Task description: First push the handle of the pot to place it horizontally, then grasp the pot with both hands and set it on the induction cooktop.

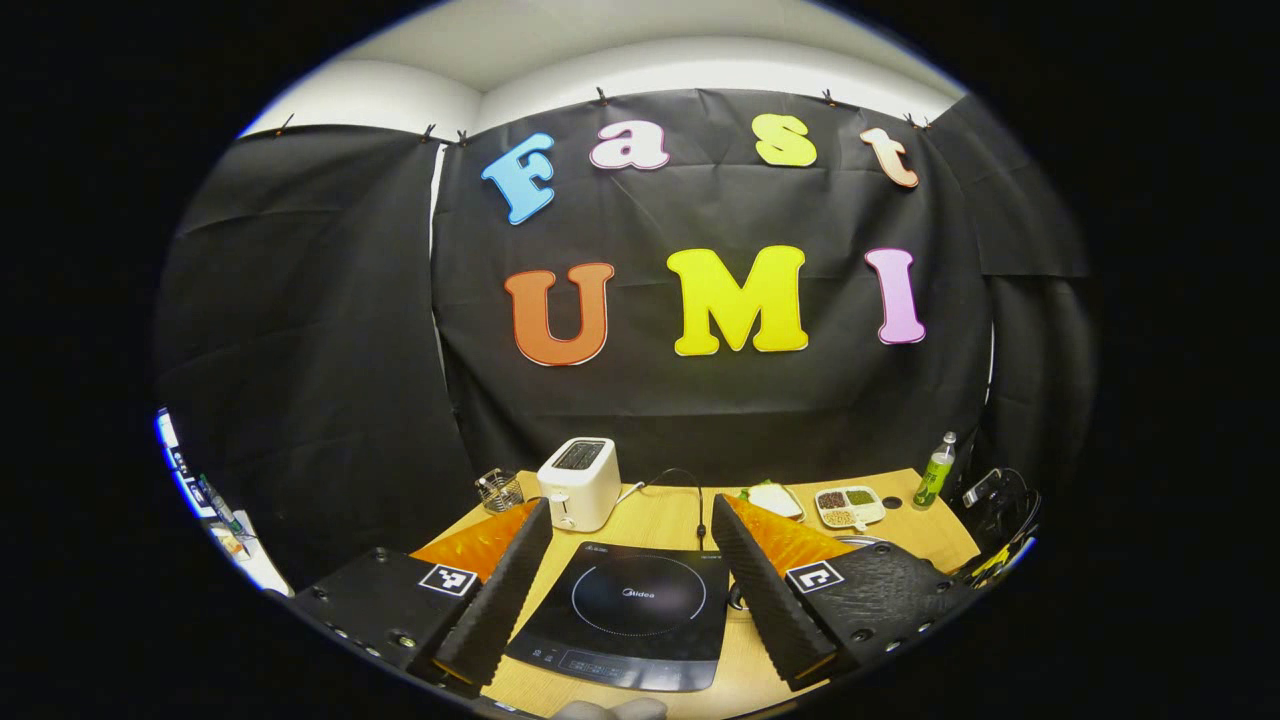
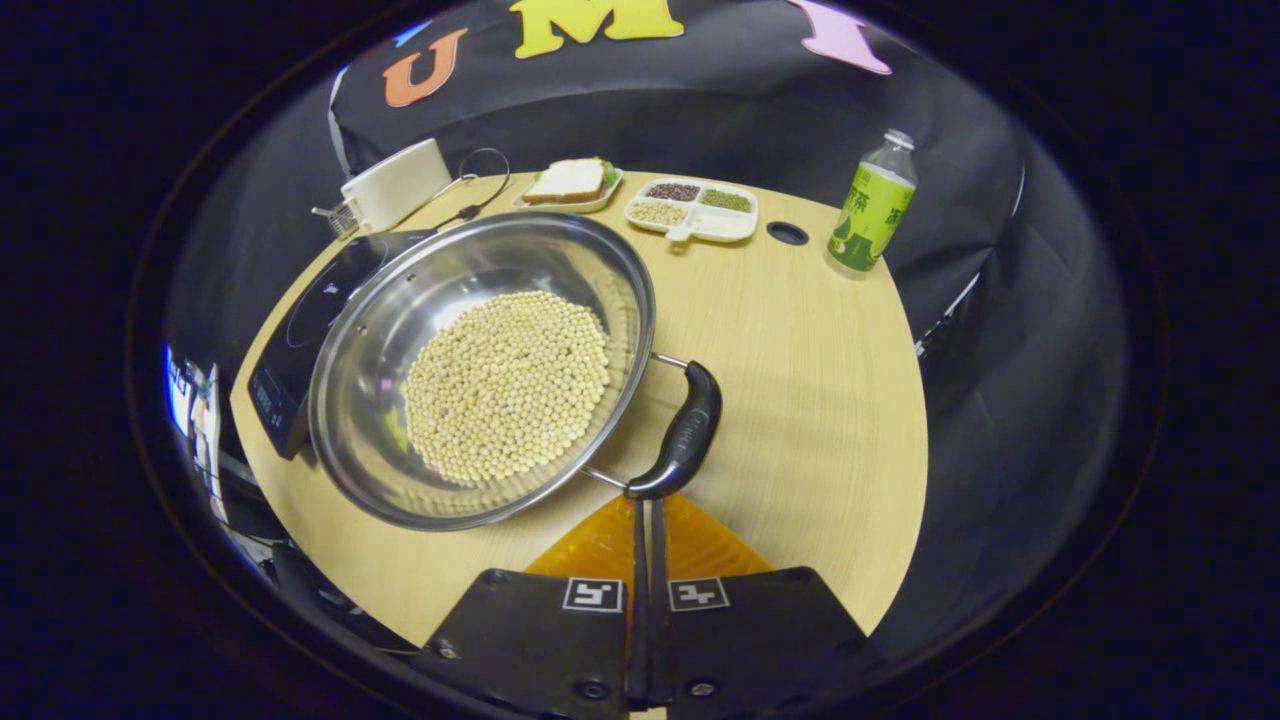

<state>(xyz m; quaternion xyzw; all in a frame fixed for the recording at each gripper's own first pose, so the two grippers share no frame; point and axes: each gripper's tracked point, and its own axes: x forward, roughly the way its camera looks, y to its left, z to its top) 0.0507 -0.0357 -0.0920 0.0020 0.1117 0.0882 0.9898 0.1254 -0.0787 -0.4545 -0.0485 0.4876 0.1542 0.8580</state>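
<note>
A steel pot [image 2: 400, 330] holding pale beans [image 2: 508, 385] sits on the wooden table, its far-left rim overlapping the black induction cooktop [image 2: 310, 300]. Its black side handle [image 2: 685, 435] points toward me on the pot's right. In the right gripper view my right gripper [image 2: 645, 502] is shut with nothing between its fingers, and its tips touch the near end of that handle. In the left gripper view my left gripper [image 1: 632, 503] stands open above the cooktop [image 1: 630, 610], a finger on each side of it.
A white toaster [image 1: 580, 482] and a wire basket [image 1: 498, 490] stand at the back left. A sandwich plate [image 2: 570, 185], a divided dish of beans [image 2: 692, 210] and a green bottle [image 2: 870, 205] line the far edge. A cable [image 1: 680, 485] runs behind the cooktop.
</note>
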